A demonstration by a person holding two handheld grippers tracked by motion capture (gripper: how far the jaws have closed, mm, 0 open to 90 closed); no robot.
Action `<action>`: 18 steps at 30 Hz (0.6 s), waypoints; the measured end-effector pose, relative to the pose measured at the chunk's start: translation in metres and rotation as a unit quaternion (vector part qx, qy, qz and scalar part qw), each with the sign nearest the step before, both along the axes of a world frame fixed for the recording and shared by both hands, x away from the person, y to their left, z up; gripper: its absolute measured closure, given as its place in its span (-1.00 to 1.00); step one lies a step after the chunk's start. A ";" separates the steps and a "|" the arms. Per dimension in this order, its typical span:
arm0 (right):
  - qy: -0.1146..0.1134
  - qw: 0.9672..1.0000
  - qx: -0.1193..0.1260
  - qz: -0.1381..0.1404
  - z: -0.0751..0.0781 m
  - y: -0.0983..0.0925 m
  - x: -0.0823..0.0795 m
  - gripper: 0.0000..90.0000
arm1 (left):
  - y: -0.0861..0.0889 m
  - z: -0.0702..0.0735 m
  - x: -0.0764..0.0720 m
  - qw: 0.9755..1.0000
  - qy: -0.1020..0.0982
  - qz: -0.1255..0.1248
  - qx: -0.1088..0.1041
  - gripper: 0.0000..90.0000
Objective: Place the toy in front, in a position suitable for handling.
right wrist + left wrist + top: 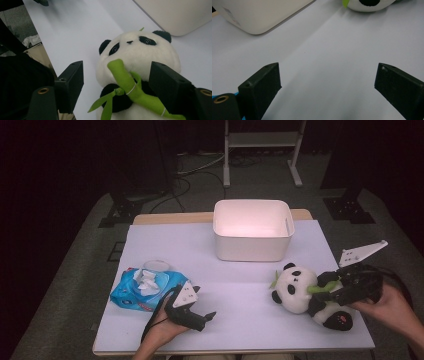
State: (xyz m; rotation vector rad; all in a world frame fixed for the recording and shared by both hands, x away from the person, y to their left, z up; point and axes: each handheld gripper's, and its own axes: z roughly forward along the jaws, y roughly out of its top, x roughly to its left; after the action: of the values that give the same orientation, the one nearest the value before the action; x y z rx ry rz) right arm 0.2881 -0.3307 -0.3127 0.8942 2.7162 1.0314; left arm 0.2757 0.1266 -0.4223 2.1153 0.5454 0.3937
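Observation:
A black-and-white panda plush [300, 290] holding a green bamboo stalk [125, 80] lies on its back at the right of the white table top [240, 290]. My right gripper [331, 289] is open, one jaw on each side of the panda's [140, 52] chest. In the right gripper view [117, 72] the left jaw stands clear of the fur, and the right jaw is close against the panda's side. My left gripper [205, 301] rests low at the front left. Its jaws are open with nothing between them [328, 72].
A white plastic bin [252, 232] stands at the back centre, its wall [259, 15] seen beyond my left gripper. A blue pack of wet wipes [145, 290] lies just left of the left hand. Beyond the table's far edge are dark floor, cables and a stand's legs [262, 165].

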 end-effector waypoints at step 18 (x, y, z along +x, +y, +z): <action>0.011 1.000 -0.018 -0.007 -0.022 -0.003 0.006 -0.29 | 0.000 0.000 0.000 1.000 0.002 0.000 0.001 -0.87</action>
State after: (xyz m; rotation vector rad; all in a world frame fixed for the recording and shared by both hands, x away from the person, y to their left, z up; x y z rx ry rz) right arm 0.2942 -0.3339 -0.3348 0.9210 2.7331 0.9731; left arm 0.2758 0.1267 -0.4227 2.1177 0.5470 0.3907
